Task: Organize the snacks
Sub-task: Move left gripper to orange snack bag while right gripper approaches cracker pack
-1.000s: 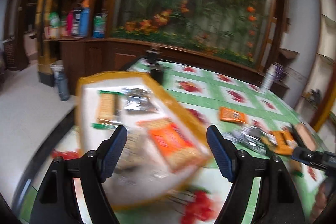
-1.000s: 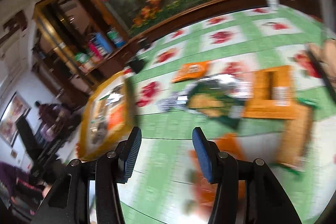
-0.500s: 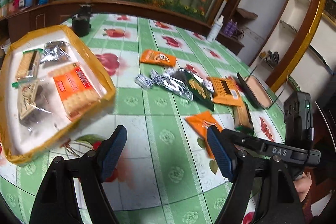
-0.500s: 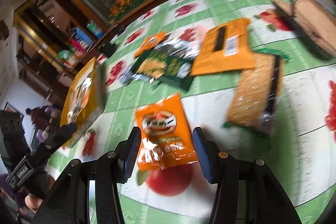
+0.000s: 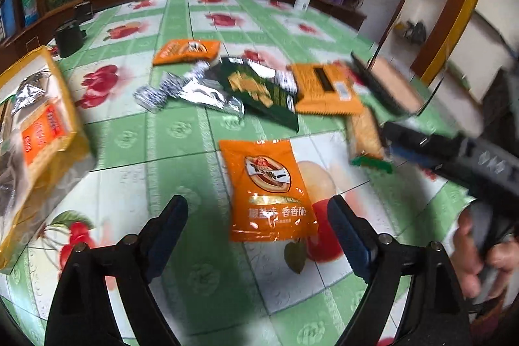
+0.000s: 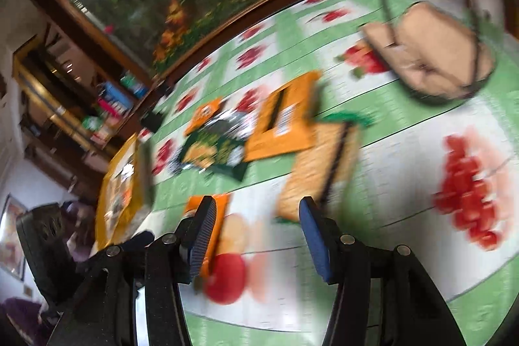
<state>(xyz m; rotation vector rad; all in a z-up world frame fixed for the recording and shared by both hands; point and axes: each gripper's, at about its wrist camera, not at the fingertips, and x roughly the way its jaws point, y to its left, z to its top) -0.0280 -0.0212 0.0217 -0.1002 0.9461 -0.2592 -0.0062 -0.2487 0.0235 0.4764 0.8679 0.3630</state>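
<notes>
Both tongs are spread wide with nothing between their tips. On the far left sits the yellow tray [image 5: 69, 106] with snack packs in it. Next comes the left gripper [image 5: 256, 222], hanging just above an orange snack bag [image 5: 267, 174] that lies flat on the green fruit tablecloth [image 5: 181, 135]. Behind the bag lie a silver wrapper [image 5: 194, 91], a dark green bag [image 5: 259, 89] and an orange box [image 5: 327, 88]. On the right, the right gripper [image 6: 256, 218] hangs near a tan cracker pack [image 6: 319, 171].
</notes>
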